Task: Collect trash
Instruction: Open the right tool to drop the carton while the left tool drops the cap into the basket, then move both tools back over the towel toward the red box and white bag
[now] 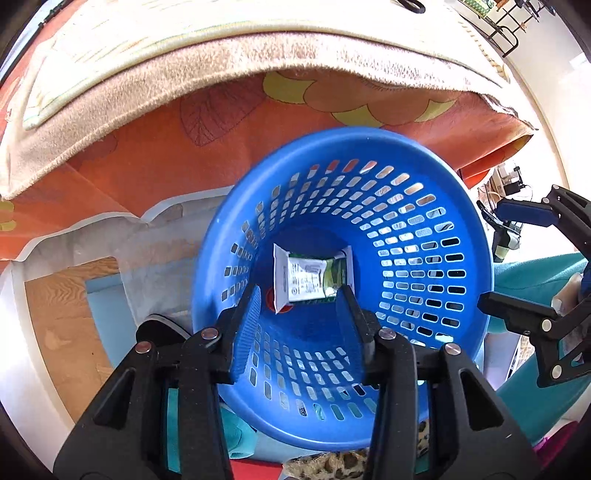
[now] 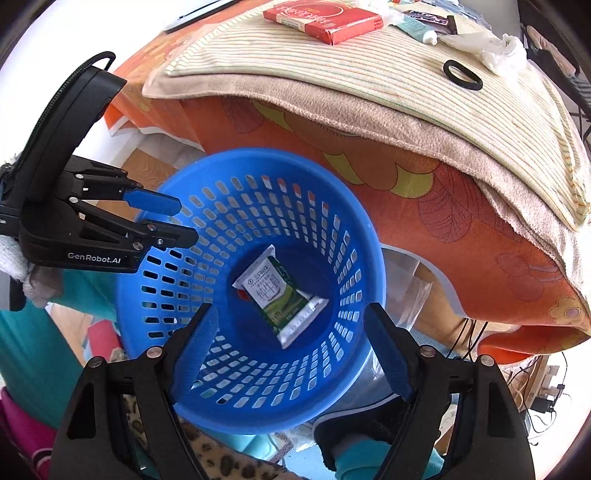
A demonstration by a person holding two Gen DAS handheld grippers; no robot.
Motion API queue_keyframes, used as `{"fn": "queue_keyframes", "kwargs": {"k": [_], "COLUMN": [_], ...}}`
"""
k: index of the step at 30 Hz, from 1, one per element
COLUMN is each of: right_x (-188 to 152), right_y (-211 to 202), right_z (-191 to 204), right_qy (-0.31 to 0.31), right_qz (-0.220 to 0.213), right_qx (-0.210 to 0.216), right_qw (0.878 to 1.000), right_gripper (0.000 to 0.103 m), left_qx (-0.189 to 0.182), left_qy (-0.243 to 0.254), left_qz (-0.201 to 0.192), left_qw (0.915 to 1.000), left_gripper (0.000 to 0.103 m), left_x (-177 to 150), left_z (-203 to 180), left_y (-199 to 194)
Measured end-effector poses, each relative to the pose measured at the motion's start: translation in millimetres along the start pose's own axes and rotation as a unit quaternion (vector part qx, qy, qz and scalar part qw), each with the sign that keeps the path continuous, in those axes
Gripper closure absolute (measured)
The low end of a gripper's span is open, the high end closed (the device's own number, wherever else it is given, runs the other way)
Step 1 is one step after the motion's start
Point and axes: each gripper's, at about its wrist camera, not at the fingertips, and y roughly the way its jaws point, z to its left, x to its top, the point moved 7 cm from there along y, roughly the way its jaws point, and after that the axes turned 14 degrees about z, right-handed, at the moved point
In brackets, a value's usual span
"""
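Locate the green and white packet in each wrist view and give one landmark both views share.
Left wrist: the packet lies at picture centre, on the basket floor, just beyond the open left gripper.
Right wrist: the packet lies slightly below centre, on the same floor.
Shared landmark: the blue basket.

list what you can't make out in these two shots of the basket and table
- Blue basket: near rim, left wrist view, hidden by the left hand-held gripper.
- Packet: print too small to read, right wrist view; a red scrap beneath stays mostly covered.
- Red box: top cut off by the frame edge.
- Right hand-held gripper: open, nothing held.
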Motion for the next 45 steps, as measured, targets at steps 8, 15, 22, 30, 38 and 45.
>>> {"fn": "queue_keyframes", "kwargs": {"k": [8, 15, 22, 30, 38, 45], "right_x": [11, 25, 48, 80, 112, 138], "right_y": [-24, -52, -88, -119, -137, -139], "right_z": [-8, -24, -51, -85, -134, -174], "right_qy": [0.016, 0.037, 0.068, 0.096, 0.141, 0.174], "right_qz": [-0.033, -0.067, -0.102, -0.138, -0.160, -0.178], "right_qx": [0.002, -0.003, 0.003, -0.011, -0.010, -0.007], "right_qw": [0.999, 0.997, 0.992, 0.986, 0.977, 0.968], "right_gripper": [0.022, 0.022, 0.022, 0.022, 0.022, 0.022], "left_qx": [-0.015, -0.029, -0.053, -0.110, -0.164, -0.188], "left_qy": [-0.011, -0.023, -0.056, -0.110, -0.163, -0.205], "left_qz": [-0.046, -0.095, -0.138, -0.146, -0.141, -0.143], "left_qw": [0.9988, 0.9948, 0.9874, 0.9770, 0.9625, 0.9497], "left_gripper": [0.060, 0.060, 0.048, 0.048, 0.048, 0.048], "left_x": [15, 40, 74, 113, 147, 167], "left_z": [2, 8, 24, 45, 65, 81], "left_y": [-40, -86, -127, -137, -128, -121]}}
